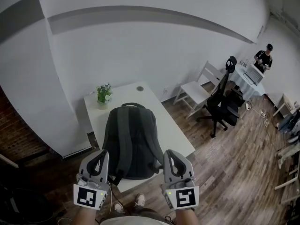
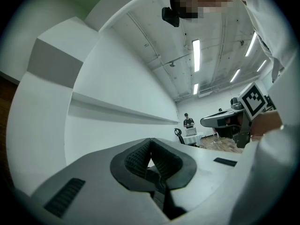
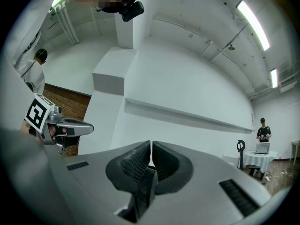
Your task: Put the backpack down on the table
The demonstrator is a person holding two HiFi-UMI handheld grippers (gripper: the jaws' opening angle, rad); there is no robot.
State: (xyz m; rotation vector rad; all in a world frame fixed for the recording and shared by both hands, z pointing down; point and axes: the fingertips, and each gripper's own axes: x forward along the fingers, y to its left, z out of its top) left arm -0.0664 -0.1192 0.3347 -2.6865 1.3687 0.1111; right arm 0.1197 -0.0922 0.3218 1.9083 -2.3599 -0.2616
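Already the dark backpack point(image 1: 130, 142) lies flat on the white bench point(image 1: 176, 132), its top handle toward a small potted plant point(image 1: 104, 93) at the far corner. The left gripper point(image 1: 100, 155) and right gripper point(image 1: 170, 155) hover either side of its near end, jaws clenched together on nothing.

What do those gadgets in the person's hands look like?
The left gripper and right gripper are light grey plastic shells with dark ribbed pads at the tips. Each carries a cube printed with black-and-white square markers.
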